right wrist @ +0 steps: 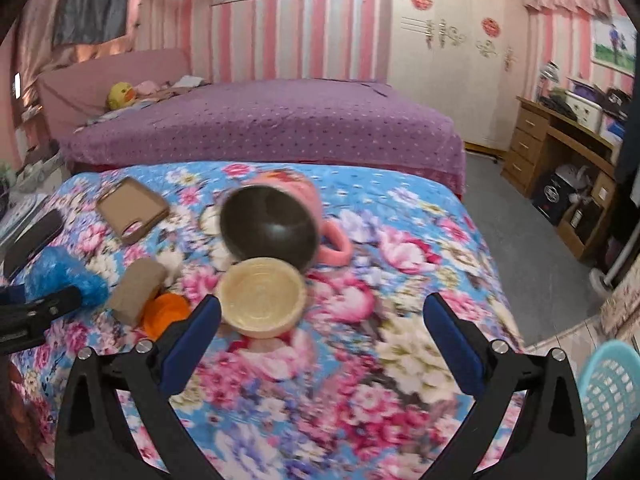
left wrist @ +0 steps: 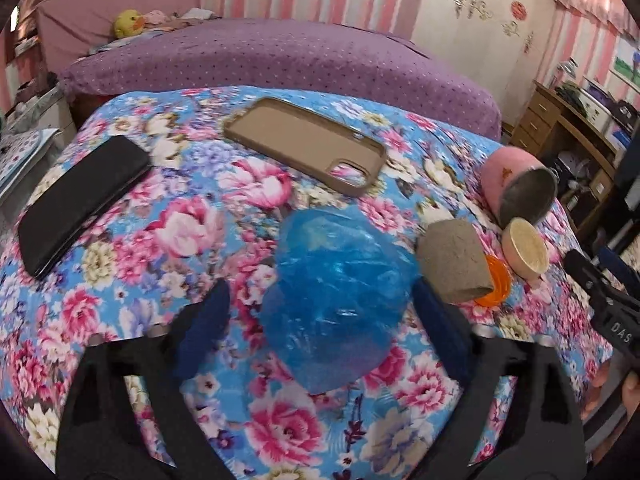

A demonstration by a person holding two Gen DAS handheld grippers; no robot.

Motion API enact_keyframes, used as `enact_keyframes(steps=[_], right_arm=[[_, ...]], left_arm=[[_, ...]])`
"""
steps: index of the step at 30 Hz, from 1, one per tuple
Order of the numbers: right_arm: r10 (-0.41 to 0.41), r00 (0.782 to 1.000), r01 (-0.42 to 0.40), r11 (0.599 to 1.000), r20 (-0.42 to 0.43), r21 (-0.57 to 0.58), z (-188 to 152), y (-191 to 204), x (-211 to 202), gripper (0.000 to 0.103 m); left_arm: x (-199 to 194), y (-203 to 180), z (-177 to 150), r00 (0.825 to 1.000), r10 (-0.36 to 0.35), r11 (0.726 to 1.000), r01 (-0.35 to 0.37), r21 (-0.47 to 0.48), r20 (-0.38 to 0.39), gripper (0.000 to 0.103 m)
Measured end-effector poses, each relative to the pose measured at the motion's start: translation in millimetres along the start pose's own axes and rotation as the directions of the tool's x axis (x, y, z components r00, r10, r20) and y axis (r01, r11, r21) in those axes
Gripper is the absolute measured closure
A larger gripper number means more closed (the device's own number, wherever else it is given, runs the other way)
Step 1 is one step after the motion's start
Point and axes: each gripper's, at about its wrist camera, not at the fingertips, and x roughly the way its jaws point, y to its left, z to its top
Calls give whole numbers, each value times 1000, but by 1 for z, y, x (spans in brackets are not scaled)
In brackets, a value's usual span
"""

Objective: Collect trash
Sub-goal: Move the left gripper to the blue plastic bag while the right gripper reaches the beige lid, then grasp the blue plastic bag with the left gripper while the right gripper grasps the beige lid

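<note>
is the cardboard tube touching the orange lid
Touching. In the left wrist view the cardboard tube overlaps the orange lid with no cloth between them; the right wrist view shows the same.

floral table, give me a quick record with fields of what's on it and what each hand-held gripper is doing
surface: floral cloth
trash candidates: blue plastic bag, cardboard tube, orange lid
other items: phone case, black wallet, pink cup, small cream bowl
left hand-held gripper: open, straddling bag
right hand-held gripper: open, empty
bin: teal basket, right edge
</note>
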Motion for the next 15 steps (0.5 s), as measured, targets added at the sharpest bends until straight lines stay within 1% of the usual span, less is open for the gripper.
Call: enact_keyframes(steps=[1,2,3,5,8,11,12,13,14,15], right_arm=[[-1,1000,1,1000,-4,-6,0,4,2,4],[-3,1000,3,1000,-17,-13,1,8,6,4],[-4,1000,3,1000,-27,-17,1,10,8,4],[1,998,-2,1000,-55,-23,1,13,17,4],[28,996,-30,999,-87,-22,3,14,25,4],[44,993,-48,998,-110,-35,4,18,35,8],[55,990,-62,997,-133,-44,4,20,40,15],[62,987,-69,996,-147,-49,3,22,43,25],[71,984,-80,995,-162,-53,3,23,45,31],[81,983,-91,994,-165,-55,2,24,46,42]], left_arm=[[2,-1,0,1000,-15,1000,15,10,-12,39],[5,-2,-1,1000,-23,1000,23,16,-22,50],[5,-3,-1,999,-22,1000,23,20,-23,56],[3,-3,0,1000,-27,999,27,28,-11,62],[-2,2,4,1000,3,999,-4,38,22,63],[-2,9,7,999,27,999,-28,35,26,63],[-1,10,8,999,31,999,-32,31,24,63],[-1,11,8,999,34,999,-35,25,22,63],[0,11,9,999,35,999,-36,23,22,63],[0,11,9,999,38,999,-39,26,22,63]])
